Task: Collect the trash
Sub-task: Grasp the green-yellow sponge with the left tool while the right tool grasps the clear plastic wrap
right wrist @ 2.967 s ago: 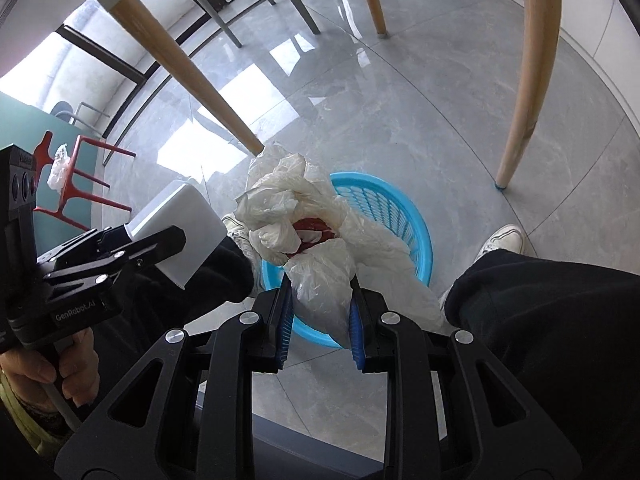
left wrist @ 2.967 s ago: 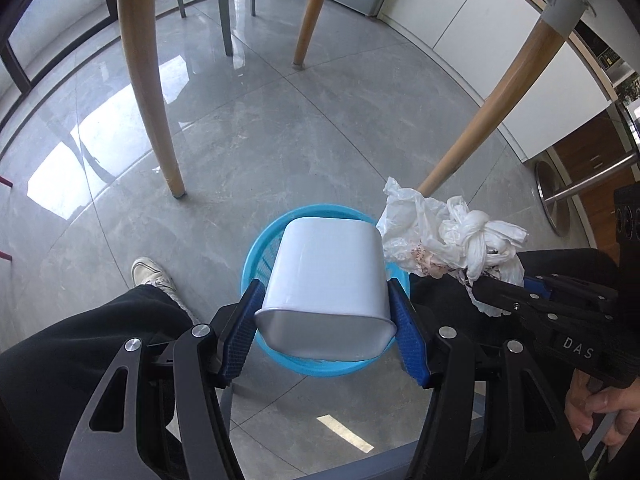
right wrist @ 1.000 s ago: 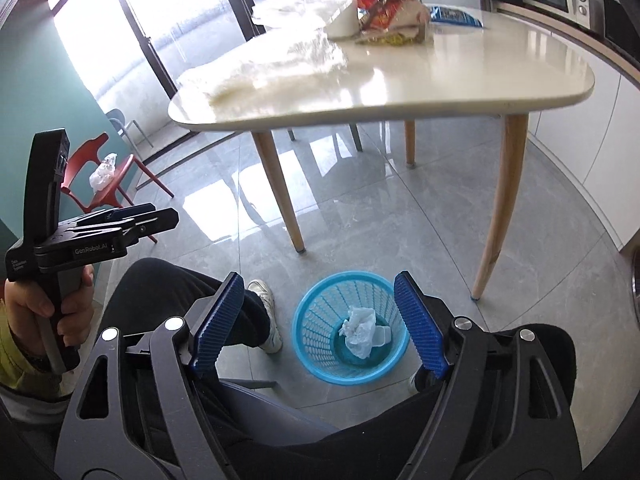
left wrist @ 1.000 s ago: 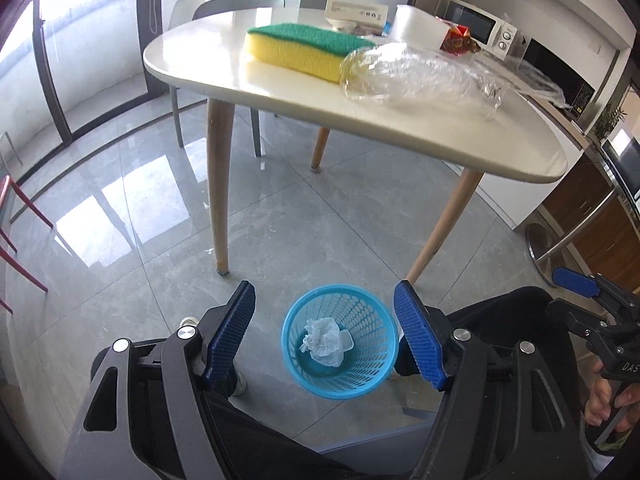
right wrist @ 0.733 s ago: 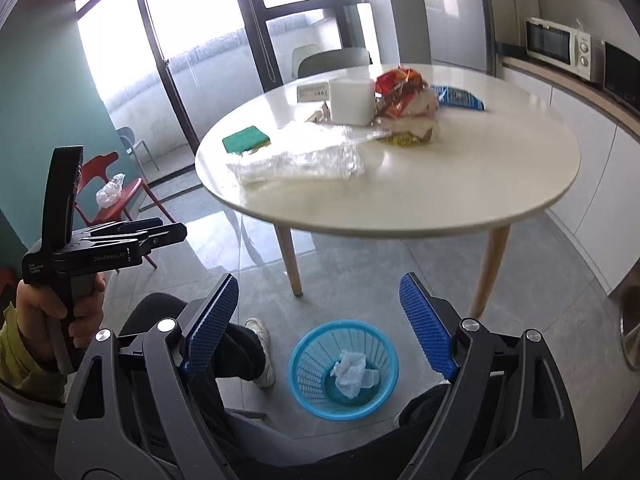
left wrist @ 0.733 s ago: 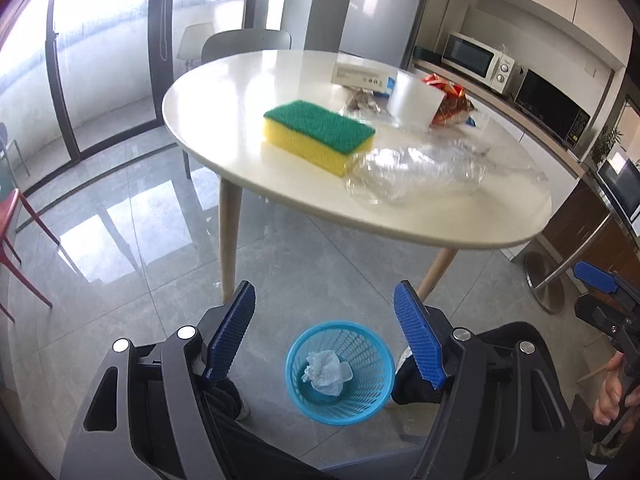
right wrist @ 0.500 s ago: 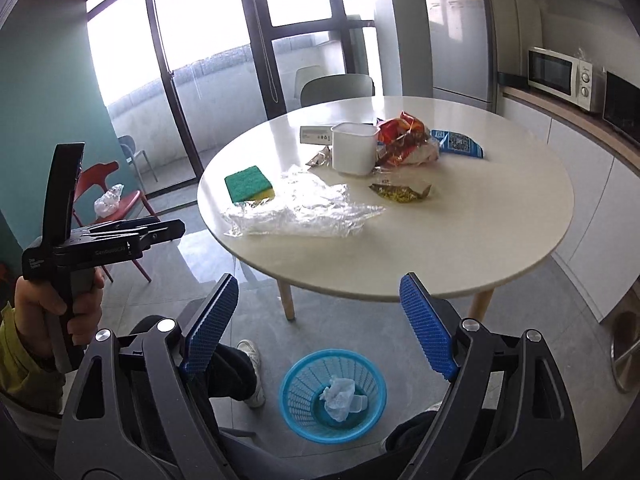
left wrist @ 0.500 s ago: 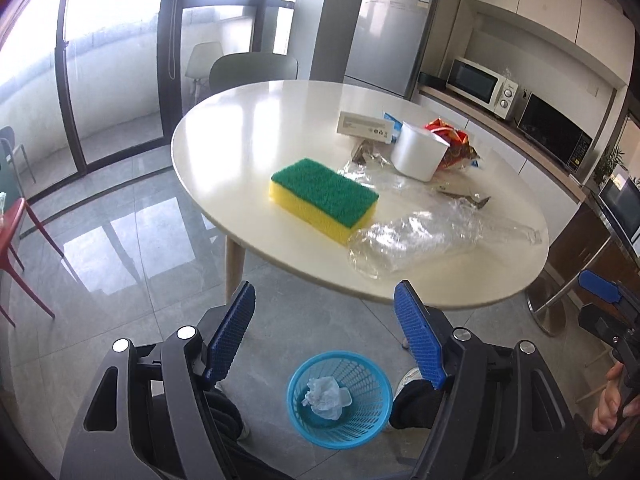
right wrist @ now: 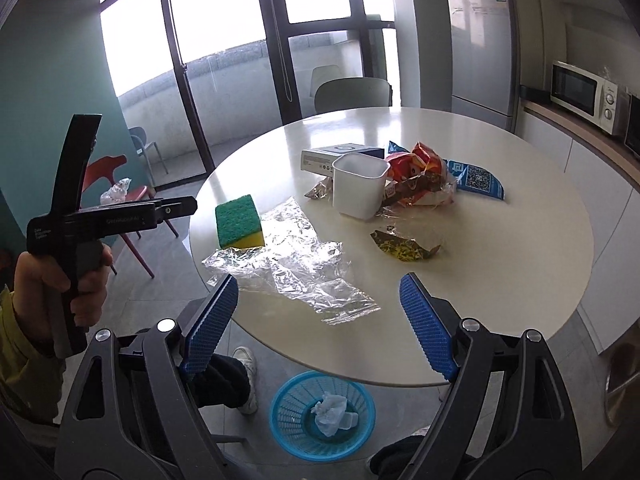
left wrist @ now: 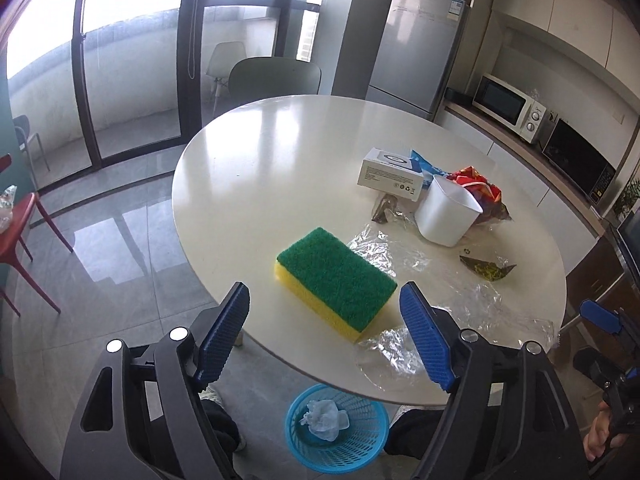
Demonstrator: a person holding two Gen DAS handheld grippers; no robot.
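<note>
- Trash lies in two places: a crumpled white bag (right wrist: 330, 407) sits inside the blue basket (right wrist: 362, 414) on the floor under the near edge of the round table (right wrist: 500, 280), and more is spread over the tabletop.
- On the table, a sheet of clear plastic wrap (right wrist: 296, 264) lies crumpled near the front edge, touching the green-and-yellow sponge (right wrist: 238, 222) on its left.
- Further back stands a white tub (right wrist: 358, 190), upright and open at the top, with a red snack bag (right wrist: 418, 172) just behind it on the right and a white box (right wrist: 332, 158) behind it on the left.
- A small yellow-and-dark wrapper (right wrist: 404, 249) lies alone in front of the tub; a blue packet (right wrist: 478, 179) lies beyond the snack bag.
- The left gripper (left wrist: 324, 338) hangs above the near table edge, its jaws wide and opening, nothing between the blue pads; the sponge shows beyond them.
- The right gripper (right wrist: 318, 322) hangs over the front edge too, jaws spread wide and empty, with the plastic wrap seen past them.
- A hand (right wrist: 60, 280) holds the left gripper's handle at the left of the right wrist view.
- A red chair (right wrist: 120, 188) stands on the floor left of the table.
</note>
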